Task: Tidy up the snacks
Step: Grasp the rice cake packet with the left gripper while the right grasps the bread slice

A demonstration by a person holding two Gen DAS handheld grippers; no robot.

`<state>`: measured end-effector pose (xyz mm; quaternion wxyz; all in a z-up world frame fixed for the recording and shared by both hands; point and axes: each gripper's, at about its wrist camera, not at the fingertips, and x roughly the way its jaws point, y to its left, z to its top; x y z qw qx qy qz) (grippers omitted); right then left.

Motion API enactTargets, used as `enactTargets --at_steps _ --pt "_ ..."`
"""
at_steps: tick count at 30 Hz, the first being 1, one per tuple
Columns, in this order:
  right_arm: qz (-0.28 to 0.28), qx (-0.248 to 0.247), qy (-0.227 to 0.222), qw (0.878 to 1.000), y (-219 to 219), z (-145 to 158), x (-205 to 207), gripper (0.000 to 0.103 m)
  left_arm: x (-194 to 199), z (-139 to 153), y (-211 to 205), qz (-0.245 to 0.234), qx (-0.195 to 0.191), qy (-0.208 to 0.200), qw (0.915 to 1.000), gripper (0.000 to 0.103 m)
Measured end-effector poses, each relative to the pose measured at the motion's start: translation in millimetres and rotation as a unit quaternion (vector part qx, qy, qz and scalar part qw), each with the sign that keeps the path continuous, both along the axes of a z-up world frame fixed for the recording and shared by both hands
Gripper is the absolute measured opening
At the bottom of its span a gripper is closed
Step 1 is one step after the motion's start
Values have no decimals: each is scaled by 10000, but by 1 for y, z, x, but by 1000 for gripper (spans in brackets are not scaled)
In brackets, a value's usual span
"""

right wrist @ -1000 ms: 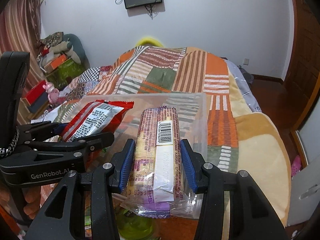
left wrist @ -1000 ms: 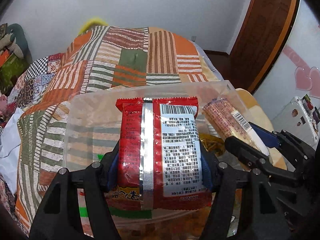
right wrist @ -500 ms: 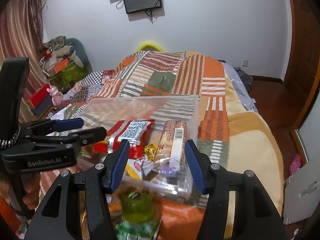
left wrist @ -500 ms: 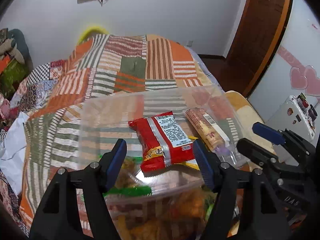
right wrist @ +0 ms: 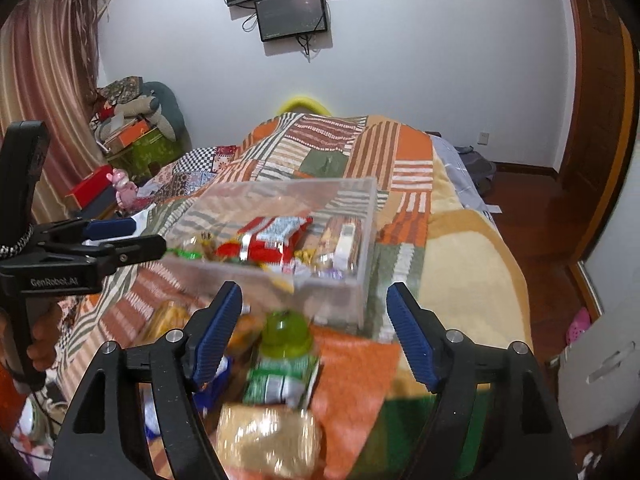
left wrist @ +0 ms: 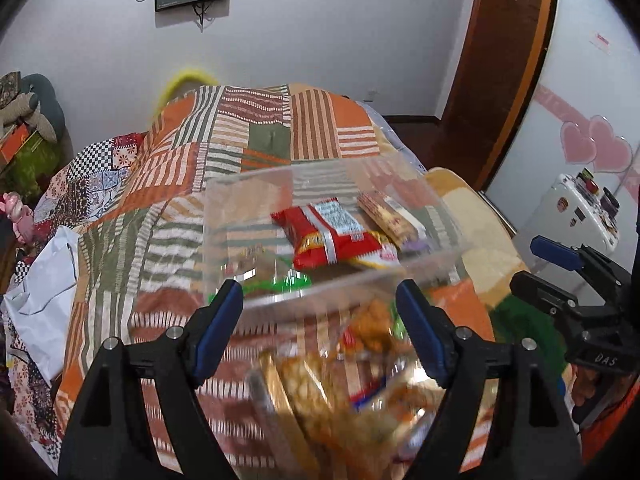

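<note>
Both grippers hover over a quilted bed point(right wrist: 340, 148), jaws spread wide and holding nothing: left gripper point(left wrist: 320, 332) and right gripper point(right wrist: 314, 328) each sit just short of the near wall of a clear plastic bin point(right wrist: 360, 216). Inside the bin lie a red foil snack pack point(left wrist: 328, 236) w/ its barcode side up and, beside it toward the right, a long wrapped biscuit sleeve point(left wrist: 386, 216); smaller yellow and green wrappers show under and around them, too blurred to identify. Outside the bin, on the bedding nearer the cameras, loose snacks wait: a green-capped bottle point(right wrist: 286, 334) w/ green-white label, a tan crumbly-looking packet point(right wrist: 268, 436), and orange-brown snack bags point(left wrist: 320, 392), all smeared by motion blur. Judged from looks, the packs are light, crinkly and slick, contents prob. crushable, so a gentle pinch across the middle or on a sealed edge suits them; the bottle is likely heavier and stiffer, best taken round the body below the cap.
</note>
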<state>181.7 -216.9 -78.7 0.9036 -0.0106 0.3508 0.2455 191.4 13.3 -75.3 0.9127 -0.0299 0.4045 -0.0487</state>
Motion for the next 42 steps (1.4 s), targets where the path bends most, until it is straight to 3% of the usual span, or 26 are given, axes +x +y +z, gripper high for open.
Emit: enactTargets --at_steps 9,16,31,37,39,42 --pt "89 -83 265 9996 -2 -19 -34 75 -47 -22 -2 -23 -275 230 9994 80" --pt "223 -125 543 9982 7 -43 -52 79 -67 -39 -17 -189 -276 306 9990 81" --pt "302 -290 1046 9936 20 -75 -53 86 -38 -71 -35 -431 -483 622 9960 81" --pt "331 -240 1280 9909 20 -85 -49 85 -32 -71 -46 -553 -254 486 9970 81" --pt "328 -166 1332 9904 18 -88 -49 85 -33 -70 -49 -576 -202 393 9974 76" --pt "359 -104 1304 9908 13 -86 -52 82 -33 -70 -50 -584 -183 311 9976 59"
